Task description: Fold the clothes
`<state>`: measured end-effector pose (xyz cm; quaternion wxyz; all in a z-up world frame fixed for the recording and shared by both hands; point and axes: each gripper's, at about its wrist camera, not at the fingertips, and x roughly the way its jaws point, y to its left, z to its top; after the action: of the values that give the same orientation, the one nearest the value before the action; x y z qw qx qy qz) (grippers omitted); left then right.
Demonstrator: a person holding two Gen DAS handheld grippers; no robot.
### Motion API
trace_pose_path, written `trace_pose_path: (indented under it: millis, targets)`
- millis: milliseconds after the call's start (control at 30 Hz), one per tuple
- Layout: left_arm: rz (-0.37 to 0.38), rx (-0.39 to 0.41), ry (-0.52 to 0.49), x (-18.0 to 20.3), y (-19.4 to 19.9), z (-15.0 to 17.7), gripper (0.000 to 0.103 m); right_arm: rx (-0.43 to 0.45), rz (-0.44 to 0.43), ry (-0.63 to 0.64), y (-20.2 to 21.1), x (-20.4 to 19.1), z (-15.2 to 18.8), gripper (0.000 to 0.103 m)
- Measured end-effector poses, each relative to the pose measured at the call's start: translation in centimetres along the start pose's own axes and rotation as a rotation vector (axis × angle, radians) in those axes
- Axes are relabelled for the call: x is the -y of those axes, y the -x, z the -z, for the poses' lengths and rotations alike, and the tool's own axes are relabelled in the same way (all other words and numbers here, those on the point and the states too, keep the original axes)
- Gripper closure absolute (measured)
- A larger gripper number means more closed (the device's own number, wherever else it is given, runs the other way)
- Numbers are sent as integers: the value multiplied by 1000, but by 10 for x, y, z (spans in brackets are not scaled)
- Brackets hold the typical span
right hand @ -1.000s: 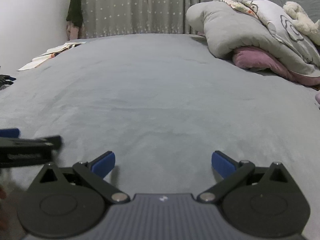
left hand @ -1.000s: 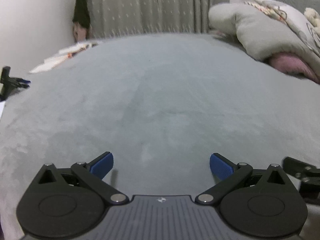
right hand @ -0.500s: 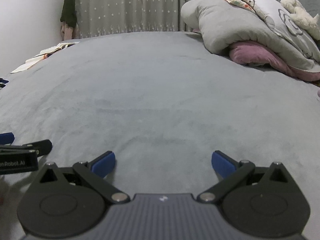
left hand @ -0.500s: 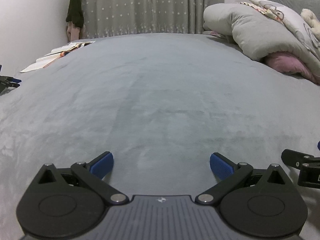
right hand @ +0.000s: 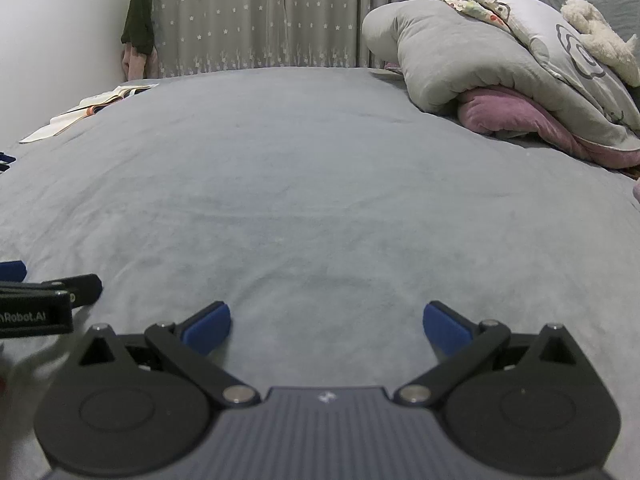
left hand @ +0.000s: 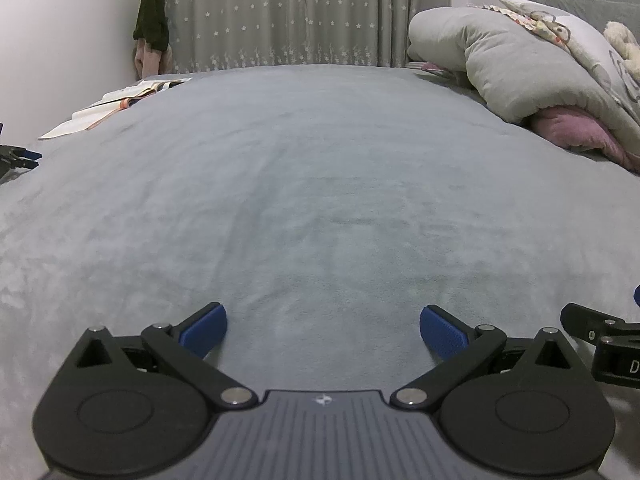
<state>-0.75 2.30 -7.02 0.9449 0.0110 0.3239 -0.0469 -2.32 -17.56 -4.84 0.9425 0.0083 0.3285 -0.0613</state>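
Over the grey bed cover [left hand: 320, 184], the left gripper [left hand: 323, 330] is hovering low with its blue-padded fingers [left hand: 204, 330] spread wide and nothing between them. The right gripper [right hand: 327, 328] is hanging just beside it, jaws likewise released and empty; its black side is poking into the right edge of the left wrist view, and the left one's body is showing at the left edge of the right wrist view. The cover is lying smooth and bare in front of both tools. No loose garment for folding is showing on the bed in either view, so I cannot tell where the clothes are. At the far right, a bundled grey duvet [right hand: 460, 52] is lying on top of a pink blanket [right hand: 516, 116], with a patterned pillow [right hand: 532, 16] and a cream plush toy [right hand: 596, 36] piled above. An open book [left hand: 120, 104] is lying at the far left edge of the bed. Behind it, a dark garment [right hand: 138, 24] is hanging in the corner beside star-printed curtains [left hand: 288, 16].
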Motion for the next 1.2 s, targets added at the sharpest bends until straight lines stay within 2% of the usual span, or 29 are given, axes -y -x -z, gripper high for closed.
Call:
trace_pose_path:
  millis: [1200]
  targets:
    - [-4,5,-4,1,0,1,0,2,19,28,-1,-5,1,0]
